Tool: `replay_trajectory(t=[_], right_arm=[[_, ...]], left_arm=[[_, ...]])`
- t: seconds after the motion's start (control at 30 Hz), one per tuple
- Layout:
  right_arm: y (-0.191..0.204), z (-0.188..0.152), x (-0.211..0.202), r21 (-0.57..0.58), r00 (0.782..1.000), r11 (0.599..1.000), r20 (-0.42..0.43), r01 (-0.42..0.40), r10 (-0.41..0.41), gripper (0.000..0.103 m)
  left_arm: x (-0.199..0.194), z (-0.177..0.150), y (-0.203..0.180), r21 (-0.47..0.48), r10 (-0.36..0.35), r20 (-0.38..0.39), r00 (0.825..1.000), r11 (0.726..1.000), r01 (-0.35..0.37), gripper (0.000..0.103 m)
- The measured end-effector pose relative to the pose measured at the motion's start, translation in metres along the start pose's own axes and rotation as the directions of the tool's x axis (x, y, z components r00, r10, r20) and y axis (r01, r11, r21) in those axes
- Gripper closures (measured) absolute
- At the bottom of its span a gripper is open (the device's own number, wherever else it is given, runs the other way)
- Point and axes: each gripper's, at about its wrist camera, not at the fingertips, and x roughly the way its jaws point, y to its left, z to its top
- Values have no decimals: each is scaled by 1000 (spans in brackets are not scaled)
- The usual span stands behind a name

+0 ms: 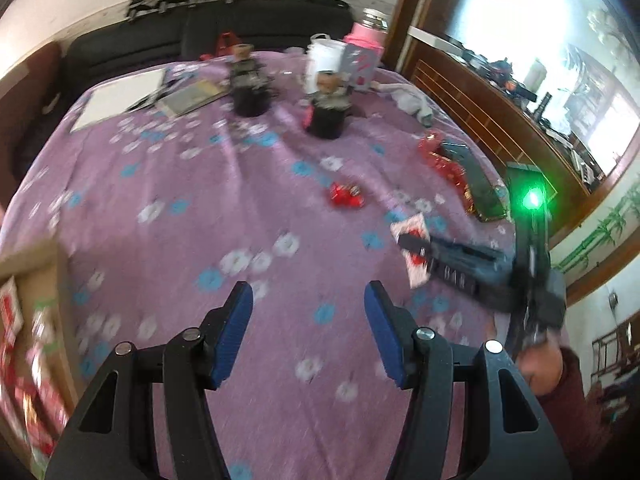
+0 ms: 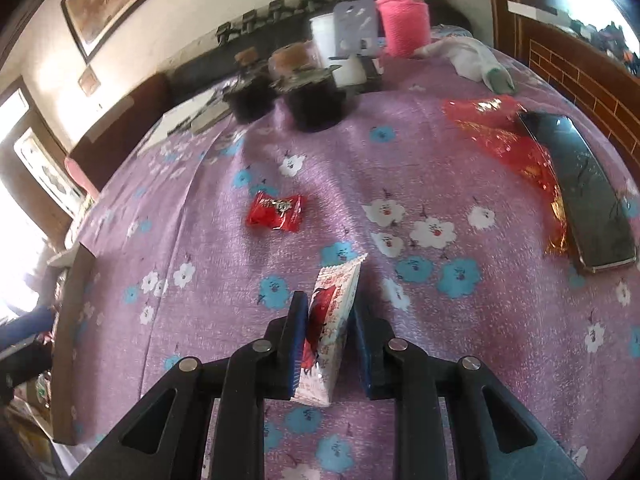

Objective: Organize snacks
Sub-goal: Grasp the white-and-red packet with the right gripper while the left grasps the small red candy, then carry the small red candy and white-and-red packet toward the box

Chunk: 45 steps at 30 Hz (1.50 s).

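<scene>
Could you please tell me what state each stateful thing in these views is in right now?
Left gripper: open, empty.
Right gripper: shut on the white snack packet, held edge-up.
Red candy: lying loose on the tablecloth.
Phone: lying flat, screen dark.
Cardboard box: open, holding snacks.

At nine o'clock, a cardboard box (image 1: 34,320) is getting cut off by the frame edge, its red packets blurring beyond reading. Motion is smearing the white snack packet (image 1: 414,250), and lettering on the red candy (image 2: 276,210) is staying illegible.
</scene>
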Motion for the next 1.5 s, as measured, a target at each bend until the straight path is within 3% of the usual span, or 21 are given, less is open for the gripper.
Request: replay_trajectory(t=[0.23, 0.43, 0.77, 0.93, 1.07, 1.1, 1.17, 1.2, 1.33, 1.5], right_arm=[[-11, 6, -1, 2, 999, 999, 5, 34, -34, 81], [-19, 10, 1, 22, 1000, 1000, -12, 13, -13, 81], [-26, 12, 1, 65, 1000, 998, -21, -20, 21, 81], [-23, 11, 1, 48, 1000, 999, -24, -7, 8, 80], [-20, 11, 1, 38, 1000, 999, -27, 4, -3, 80], [-19, 11, 1, 38, 1000, 999, -28, 5, -4, 80], [-18, 11, 1, 33, 999, 999, -31, 9, -8, 80], [-19, 11, 1, 33, 999, 999, -32, 11, -10, 81], [-19, 10, 0, 32, 999, 999, -31, 14, -13, 82], [-28, 11, -2, 88, 998, 995, -27, -51, 54, 84]], left_arm=[[60, 45, -19, 92, -58, -17, 998, 994, 59, 46], [111, 65, -28, 100, -31, -85, 996, 994, 39, 47], [144, 83, -36, 114, -101, -116, 988, 987, 115, 47], [155, 80, -42, 144, -78, -135, 988, 985, 98, 47], [155, 72, -52, 217, -12, -104, 995, 976, 34, 47], [154, 68, -56, 239, 16, -95, 995, 971, 7, 50], [150, 63, -61, 266, 7, -89, 996, 964, 17, 71], [148, 61, -64, 275, 6, -91, 996, 961, 19, 77], [134, 46, -74, 337, 32, -83, 996, 942, -2, 79], [115, 37, -67, 270, -44, -96, 994, 960, 68, 79]])
